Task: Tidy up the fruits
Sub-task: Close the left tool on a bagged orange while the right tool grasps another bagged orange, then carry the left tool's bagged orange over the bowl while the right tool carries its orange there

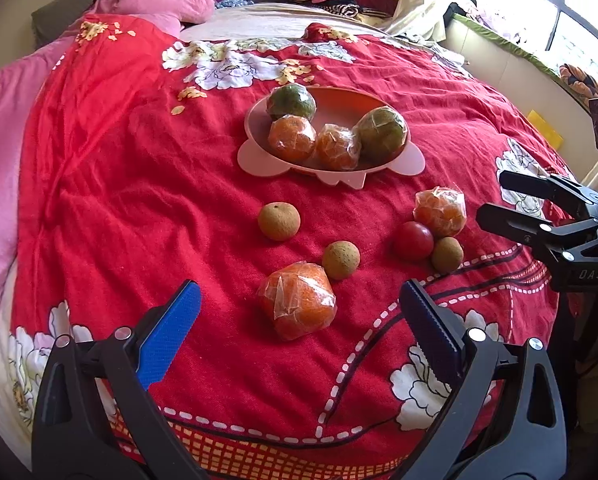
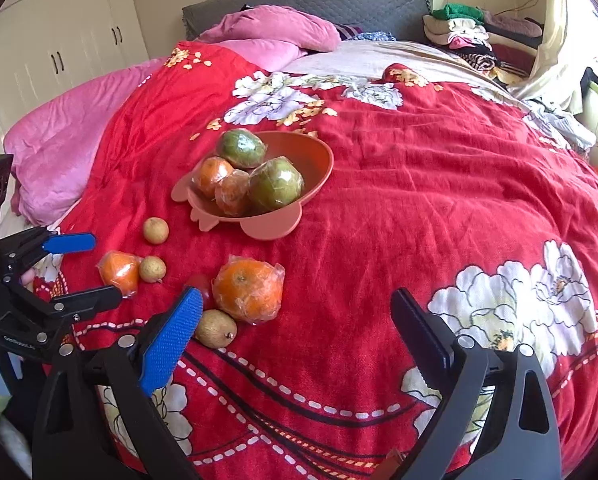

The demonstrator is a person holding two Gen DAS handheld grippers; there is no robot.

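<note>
Four wrapped fruits already sit in the pink bowl (image 1: 259, 152); six lie loose on the bed (image 1: 139, 208). Both the left claw (image 1: 299, 312) and right claw (image 2: 295, 320) hang wide and empty, the left lined up on the nearest orange (image 1: 297, 300).

Red floral bedspread (image 1: 139, 200), pink blanket (image 2: 67, 136)
</note>
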